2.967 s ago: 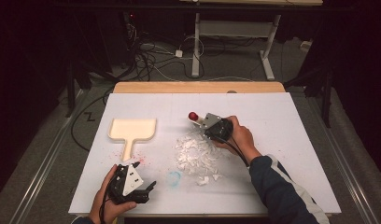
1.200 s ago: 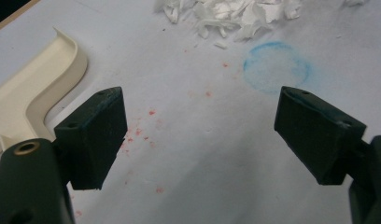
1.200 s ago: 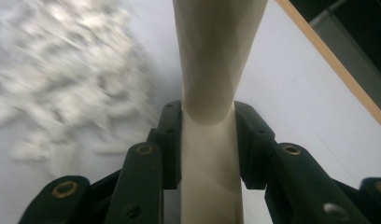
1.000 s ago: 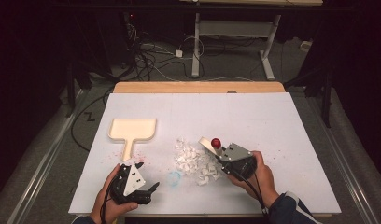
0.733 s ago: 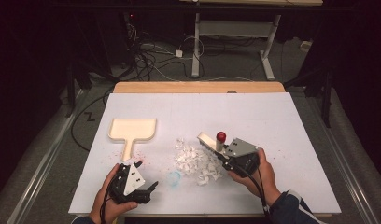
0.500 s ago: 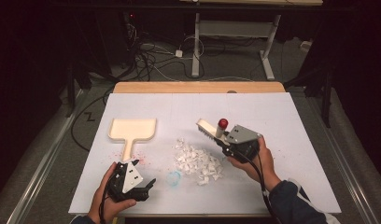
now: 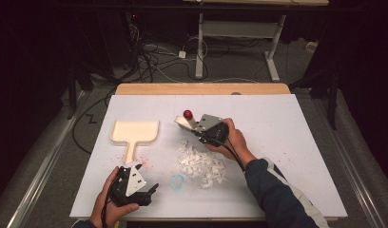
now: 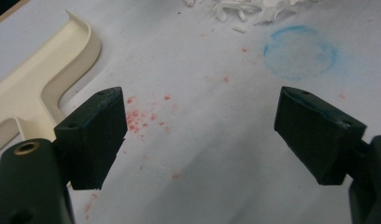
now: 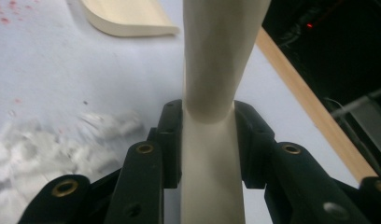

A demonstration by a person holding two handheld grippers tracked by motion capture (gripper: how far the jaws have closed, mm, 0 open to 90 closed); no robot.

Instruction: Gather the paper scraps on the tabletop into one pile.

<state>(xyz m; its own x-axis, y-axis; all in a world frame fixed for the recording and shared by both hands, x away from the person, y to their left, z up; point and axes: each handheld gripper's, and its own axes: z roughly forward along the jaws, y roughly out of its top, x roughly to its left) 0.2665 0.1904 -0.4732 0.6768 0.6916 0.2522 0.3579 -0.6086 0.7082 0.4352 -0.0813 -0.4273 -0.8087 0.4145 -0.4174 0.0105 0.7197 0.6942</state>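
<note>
— Since a second ago, what has moved?

— My right gripper (image 7: 198,127) has slid away from my side of the table (image 7: 277,123), up toward the far edge, and it took the brush (image 7: 186,118) along. Now it sits just past the far side of the paper bits (image 7: 201,164).

— Is it holding the brush tight?

— Yes. Its two black jaws squeeze the cream handle (image 9: 212,154) between them. The brush has a red knob (image 7: 188,114) at its end, and it points toward the far left corner.

— And your other one?

— My left gripper (image 7: 147,190) is near the front edge, by the left corner. Its jaws stand wide apart with nothing between them, just white table with little red specks (image 8: 142,116).

— Where is the dustpan?

— The cream dustpan (image 7: 134,133) lies flat on the left half of the table, and its handle points at my left gripper. A faint blue ring (image 7: 177,180) is between that gripper and the paper bits.
</note>
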